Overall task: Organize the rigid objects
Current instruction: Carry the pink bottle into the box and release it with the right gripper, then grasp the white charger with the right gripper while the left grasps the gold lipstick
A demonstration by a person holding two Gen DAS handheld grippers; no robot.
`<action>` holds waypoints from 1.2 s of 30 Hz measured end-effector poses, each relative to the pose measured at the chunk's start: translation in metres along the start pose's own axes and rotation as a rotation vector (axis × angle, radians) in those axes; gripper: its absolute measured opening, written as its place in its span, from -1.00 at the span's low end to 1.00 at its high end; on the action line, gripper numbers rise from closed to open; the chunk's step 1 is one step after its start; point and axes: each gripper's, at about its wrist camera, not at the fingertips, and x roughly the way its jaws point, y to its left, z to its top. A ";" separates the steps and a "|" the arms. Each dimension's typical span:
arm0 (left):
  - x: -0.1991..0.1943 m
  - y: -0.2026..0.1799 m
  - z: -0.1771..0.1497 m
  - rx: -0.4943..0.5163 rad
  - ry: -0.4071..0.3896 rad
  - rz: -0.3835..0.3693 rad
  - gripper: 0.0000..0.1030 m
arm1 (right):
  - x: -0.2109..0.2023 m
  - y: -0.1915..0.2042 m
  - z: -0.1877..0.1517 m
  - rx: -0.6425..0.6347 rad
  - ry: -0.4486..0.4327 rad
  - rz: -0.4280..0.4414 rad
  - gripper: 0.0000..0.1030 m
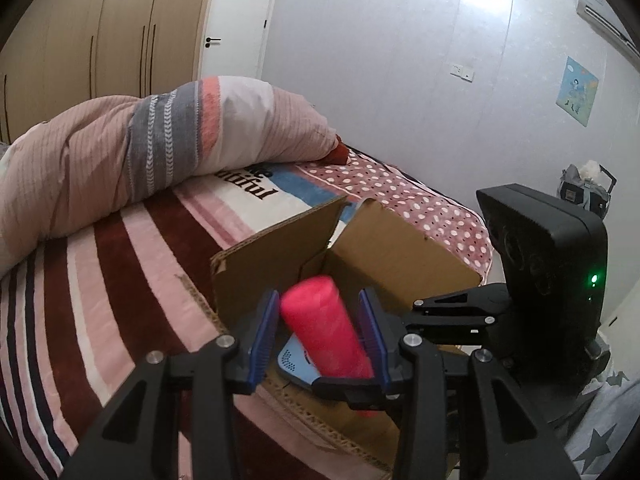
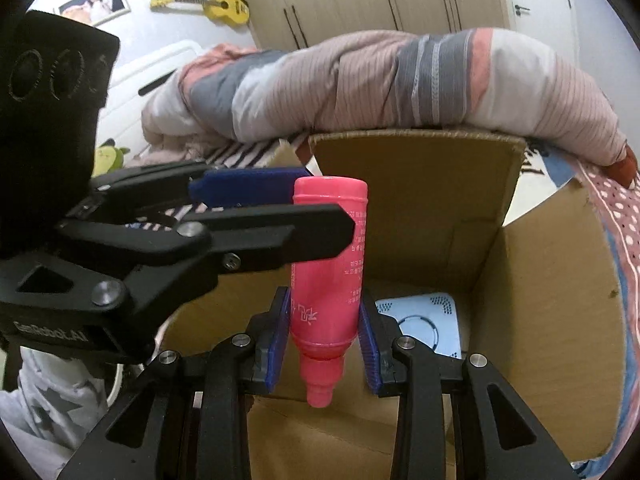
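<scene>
Pink bottle (image 2: 326, 264) hangs cap-down above the open cardboard box (image 2: 540, 280), between two sets of jaws at once. The left gripper (image 1: 319, 332) has its blue pads on either side of the bottle's body; whether both pads press it or stand just clear cannot be told from the left wrist view, where the bottle is motion-blurred. The right gripper (image 2: 326, 332) brackets the lower body above the neck, pads close to the sides, contact likewise uncertain. Judged by appearance, the bottle is a stiff plastic container with a smooth, probably slippery wall and moderate weight if filled; it should tolerate a firm squeeze. Take hold on the straight cylindrical body, not on the tapered neck or cap, where the pads could slide off. A light blue flat device (image 2: 424, 320) already lies on the box floor, so the bottle should go down beside it. The box sits on a bed (image 1: 120, 260) with a soft striped blanket, an unsteady base. A rolled duvet (image 1: 160, 140) lies behind, with wardrobes (image 1: 100, 40) and a door (image 1: 236, 20) beyond.
</scene>
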 end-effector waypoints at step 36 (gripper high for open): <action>-0.068 0.175 -0.211 -0.379 0.088 0.263 0.43 | 0.169 0.175 -0.057 -0.393 0.455 0.047 -0.33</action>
